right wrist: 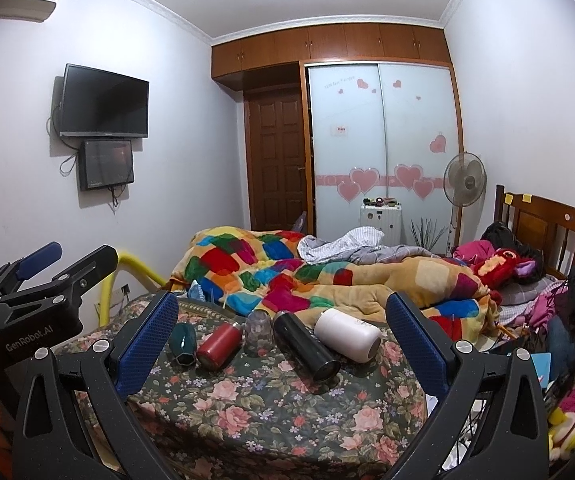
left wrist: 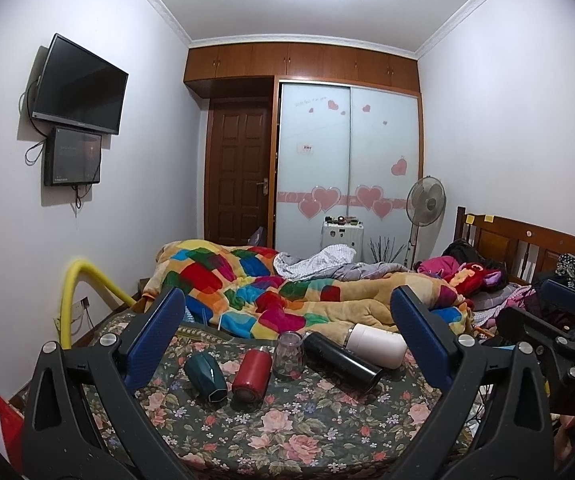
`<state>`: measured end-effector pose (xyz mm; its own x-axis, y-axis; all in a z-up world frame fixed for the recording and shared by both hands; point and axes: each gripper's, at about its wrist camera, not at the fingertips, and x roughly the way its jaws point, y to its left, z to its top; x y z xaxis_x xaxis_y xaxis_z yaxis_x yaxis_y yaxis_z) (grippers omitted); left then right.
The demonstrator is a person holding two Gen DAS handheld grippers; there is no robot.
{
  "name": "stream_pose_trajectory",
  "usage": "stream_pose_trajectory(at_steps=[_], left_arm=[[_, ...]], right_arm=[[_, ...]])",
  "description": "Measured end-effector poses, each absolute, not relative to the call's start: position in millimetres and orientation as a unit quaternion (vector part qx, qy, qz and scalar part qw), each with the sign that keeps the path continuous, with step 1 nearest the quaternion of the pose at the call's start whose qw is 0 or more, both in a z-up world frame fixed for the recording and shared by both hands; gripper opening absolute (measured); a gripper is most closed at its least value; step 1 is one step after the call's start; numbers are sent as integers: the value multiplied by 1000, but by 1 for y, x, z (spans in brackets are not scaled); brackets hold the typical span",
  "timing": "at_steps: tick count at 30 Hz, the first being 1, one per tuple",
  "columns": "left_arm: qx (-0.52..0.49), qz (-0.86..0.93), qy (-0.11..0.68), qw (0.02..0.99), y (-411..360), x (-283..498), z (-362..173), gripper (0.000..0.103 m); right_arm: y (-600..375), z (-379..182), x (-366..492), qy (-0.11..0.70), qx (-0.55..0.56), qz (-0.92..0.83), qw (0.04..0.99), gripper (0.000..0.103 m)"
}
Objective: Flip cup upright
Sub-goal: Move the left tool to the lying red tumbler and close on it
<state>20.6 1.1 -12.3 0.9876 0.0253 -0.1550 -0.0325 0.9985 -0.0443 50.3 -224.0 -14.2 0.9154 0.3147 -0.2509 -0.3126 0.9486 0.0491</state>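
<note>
Several cups rest on a floral cloth [left wrist: 287,420]. A dark green faceted cup [left wrist: 204,372], a red cup [left wrist: 250,375], a black flask [left wrist: 341,361] and a white cup [left wrist: 375,345] lie on their sides. A clear glass cup [left wrist: 288,356] stands mouth-down between the red cup and the flask. The same cups show in the right wrist view: green [right wrist: 182,344], red [right wrist: 219,345], glass [right wrist: 259,330], black [right wrist: 307,346], white [right wrist: 347,338]. My left gripper [left wrist: 287,340] is open and empty, held back from the cups. My right gripper [right wrist: 283,336] is open and empty, also short of them.
A colourful patchwork quilt [left wrist: 271,296] is heaped on the bed just behind the cups. A wooden headboard [left wrist: 527,244] and piled clothes and toys are at the right. A yellow tube [left wrist: 75,292] curves at the left by the wall.
</note>
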Motion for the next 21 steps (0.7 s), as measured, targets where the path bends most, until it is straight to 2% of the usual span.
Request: stream_pose_trajectory(at_steps=[11,21], left_arm=[[-36,44,157,986,22,90,-54,103],[-51,10,344,938,60,224,-151,103]], right_arm=[[-227,-41,96,186,8,142,972,103],[-237,-83,151,268,18,114,956,103]])
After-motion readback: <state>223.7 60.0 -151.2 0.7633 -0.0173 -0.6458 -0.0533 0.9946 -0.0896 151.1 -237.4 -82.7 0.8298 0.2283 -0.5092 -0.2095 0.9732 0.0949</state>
